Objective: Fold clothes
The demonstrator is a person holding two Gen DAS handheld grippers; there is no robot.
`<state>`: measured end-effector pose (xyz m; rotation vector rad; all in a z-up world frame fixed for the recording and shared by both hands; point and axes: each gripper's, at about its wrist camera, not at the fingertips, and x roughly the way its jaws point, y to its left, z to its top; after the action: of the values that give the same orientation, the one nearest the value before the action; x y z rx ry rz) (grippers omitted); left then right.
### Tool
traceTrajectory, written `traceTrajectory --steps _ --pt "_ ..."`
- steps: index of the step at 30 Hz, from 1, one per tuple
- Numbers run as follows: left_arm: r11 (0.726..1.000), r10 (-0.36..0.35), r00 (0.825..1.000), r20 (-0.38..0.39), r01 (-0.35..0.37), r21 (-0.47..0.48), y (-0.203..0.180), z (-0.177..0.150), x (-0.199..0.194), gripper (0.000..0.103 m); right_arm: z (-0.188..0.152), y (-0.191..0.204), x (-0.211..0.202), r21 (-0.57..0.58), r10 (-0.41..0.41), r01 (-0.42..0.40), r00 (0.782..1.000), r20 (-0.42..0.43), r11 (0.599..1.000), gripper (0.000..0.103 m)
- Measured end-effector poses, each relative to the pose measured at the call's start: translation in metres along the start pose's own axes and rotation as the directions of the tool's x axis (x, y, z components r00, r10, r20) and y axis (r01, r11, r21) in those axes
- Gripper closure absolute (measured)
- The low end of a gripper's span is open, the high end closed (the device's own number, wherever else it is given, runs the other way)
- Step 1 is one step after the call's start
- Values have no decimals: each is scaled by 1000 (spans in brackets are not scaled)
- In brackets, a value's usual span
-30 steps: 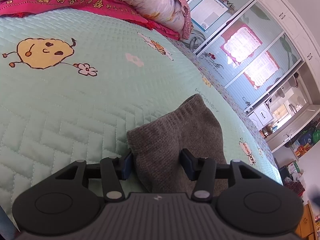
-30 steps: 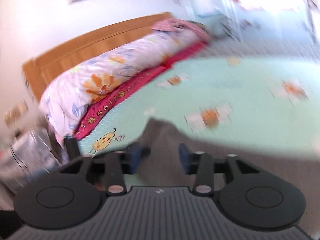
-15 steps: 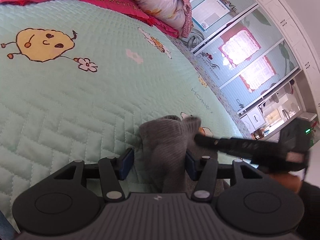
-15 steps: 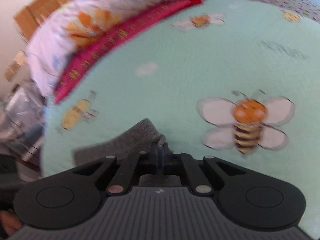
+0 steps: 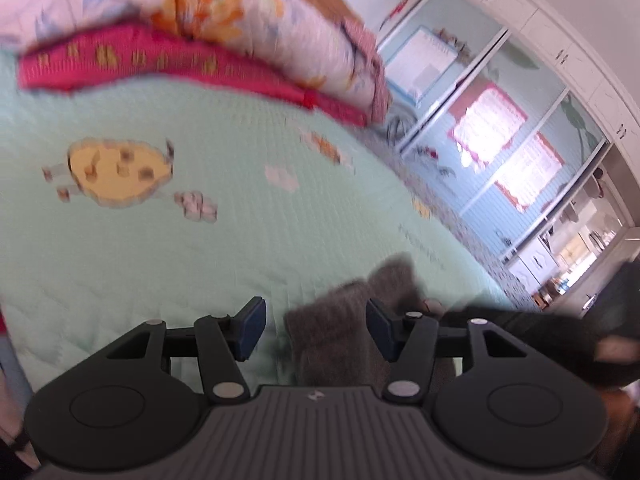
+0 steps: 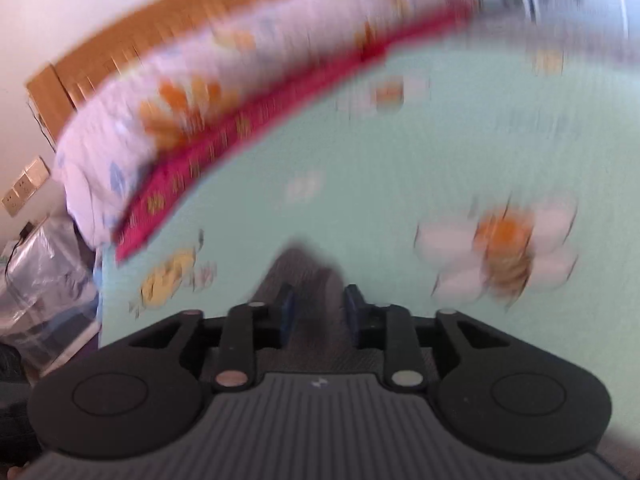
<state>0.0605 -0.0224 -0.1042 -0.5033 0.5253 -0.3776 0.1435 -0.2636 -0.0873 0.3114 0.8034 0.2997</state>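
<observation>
A grey knitted sock (image 5: 336, 320) lies doubled over on the mint quilted bedspread (image 5: 200, 248). My left gripper (image 5: 316, 328) hovers over its near end, open, with the fabric under the right finger (image 5: 380, 326) and not pinched. In the left wrist view my right gripper (image 5: 560, 340) is a dark blur at the right, beside the sock. From the right wrist view, my right gripper (image 6: 319, 312) is open, its blue pads apart over the grey sock (image 6: 304, 272). Both views are blurred by motion.
A floral duvet (image 5: 240, 16) on a red blanket (image 5: 160, 64) runs along the bed's head, in front of a wooden headboard (image 6: 140, 52). Glass wardrobe doors (image 5: 500, 128) stand past the bed's far edge. A plastic-wrapped bundle (image 6: 36, 280) sits beside the bed.
The right gripper, shut on the sock's tip half a second ago, has opened and let go. The sock lies folded over. Both views have swung upward toward the headboard.
</observation>
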Motion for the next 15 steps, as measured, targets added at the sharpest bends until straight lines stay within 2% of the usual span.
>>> traceTrajectory --steps 1,3,5,7,9,12,15 --pt "999 -7 1000 26 6 32 -5 0 -5 45 -2 -2 6 12 -10 10 1000 -28 1000 72" --pt "995 -24 997 77 17 95 -15 1 -15 45 -2 -4 -13 71 -2 -3 998 69 997 71" --pt "986 -56 992 109 38 162 -26 1 -23 45 -7 -8 -49 122 26 -49 983 183 991 67" --pt "967 -135 989 60 118 224 -41 1 -21 44 -21 -8 -83 106 -44 20 973 225 994 55" --pt "946 -190 982 -19 188 265 -57 0 -9 44 -40 -13 -112 80 -118 102 964 240 992 52" --pt "935 -150 978 -144 188 301 -69 -2 35 44 -59 -37 -136 92 -171 154 961 218 984 52" --pt "925 -91 960 -264 180 336 -78 -4 82 44 -58 -57 -138 97 -176 159 964 201 983 52"
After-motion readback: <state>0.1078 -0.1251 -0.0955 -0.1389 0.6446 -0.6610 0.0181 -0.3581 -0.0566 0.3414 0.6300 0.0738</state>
